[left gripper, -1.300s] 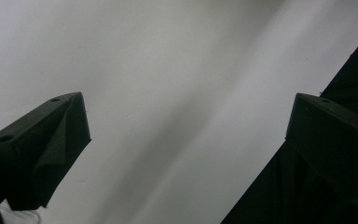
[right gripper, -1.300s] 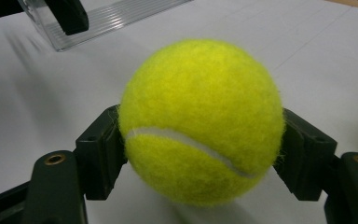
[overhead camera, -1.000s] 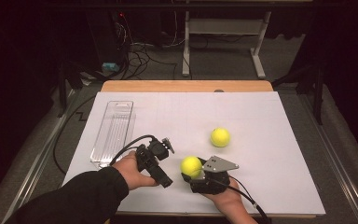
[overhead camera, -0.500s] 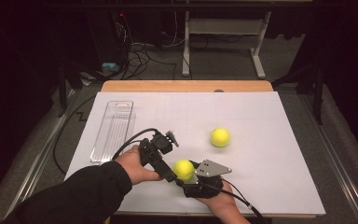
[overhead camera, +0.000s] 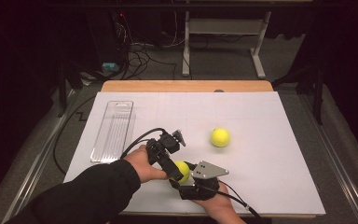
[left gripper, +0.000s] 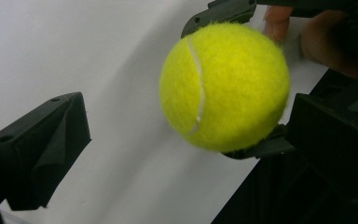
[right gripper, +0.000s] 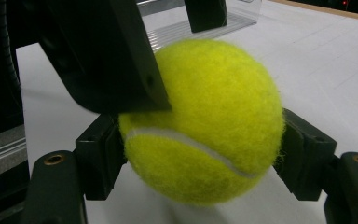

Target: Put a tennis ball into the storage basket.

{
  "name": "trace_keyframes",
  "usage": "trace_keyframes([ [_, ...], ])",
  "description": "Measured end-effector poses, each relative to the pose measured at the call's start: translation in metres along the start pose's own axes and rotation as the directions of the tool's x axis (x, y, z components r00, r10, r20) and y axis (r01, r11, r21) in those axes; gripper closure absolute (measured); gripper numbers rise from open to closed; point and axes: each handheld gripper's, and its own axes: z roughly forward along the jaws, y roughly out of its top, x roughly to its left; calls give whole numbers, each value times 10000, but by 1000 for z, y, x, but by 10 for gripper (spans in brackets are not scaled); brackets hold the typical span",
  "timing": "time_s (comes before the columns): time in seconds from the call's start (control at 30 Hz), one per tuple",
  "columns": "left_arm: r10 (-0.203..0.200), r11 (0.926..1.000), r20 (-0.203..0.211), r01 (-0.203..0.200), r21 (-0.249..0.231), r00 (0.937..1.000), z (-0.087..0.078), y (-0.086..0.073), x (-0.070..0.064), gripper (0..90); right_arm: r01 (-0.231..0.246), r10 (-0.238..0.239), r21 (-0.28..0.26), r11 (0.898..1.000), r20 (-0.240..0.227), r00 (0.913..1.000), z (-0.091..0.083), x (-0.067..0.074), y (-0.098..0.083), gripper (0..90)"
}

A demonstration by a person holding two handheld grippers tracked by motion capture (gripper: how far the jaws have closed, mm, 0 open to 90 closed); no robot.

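Near the bottom centre of the high view, the right gripper (overhead camera: 182, 179) clamps a tennis ball (overhead camera: 182, 171) between both jaws, the felt pressed at each side in the right gripper view. The left gripper (overhead camera: 173, 171) has its jaws spread wide around the same ball (left gripper: 224, 87): one jaw stands well clear at lower left of the left gripper view, the other sits close by the ball at right, and whether it touches cannot be told. This reads as a hand-to-hand pass. To do it well, the left jaws should likely centre on the ball's widest part and close fully before the right lets go, since the round felt could roll out of a skewed pinch.

A second ball (overhead camera: 220, 137) lies apart at right of centre on the white sheet (overhead camera: 270, 140) covering the table. A clear tray (overhead camera: 113, 131) lies at upper left of the sheet. Beyond, the dark room holds cables (overhead camera: 142, 53) and a white frame (overhead camera: 223, 37) on grey floor.
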Motion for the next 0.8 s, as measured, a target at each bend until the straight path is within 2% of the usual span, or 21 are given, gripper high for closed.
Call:
trace_keyframes([
  [0.23,37,9995,225,-45,328,9997,12,5,-3,4,28,-28,-46,10000,-24,10000,0,0,0,276],
  [0.47,-99,9990,488,77,449,9988,17,7,-2,28,-4,4,-108,9999,-2,10000,0,2,1,275],
  [0.63,-60,9983,635,23,590,9980,19,8,-1,92,61,-61,-155,9999,2,10000,1,2,2,275],
  [0.8,-114,9984,972,60,554,9952,20,7,0,177,17,-16,-116,9999,74,10000,1,1,1,275],
])
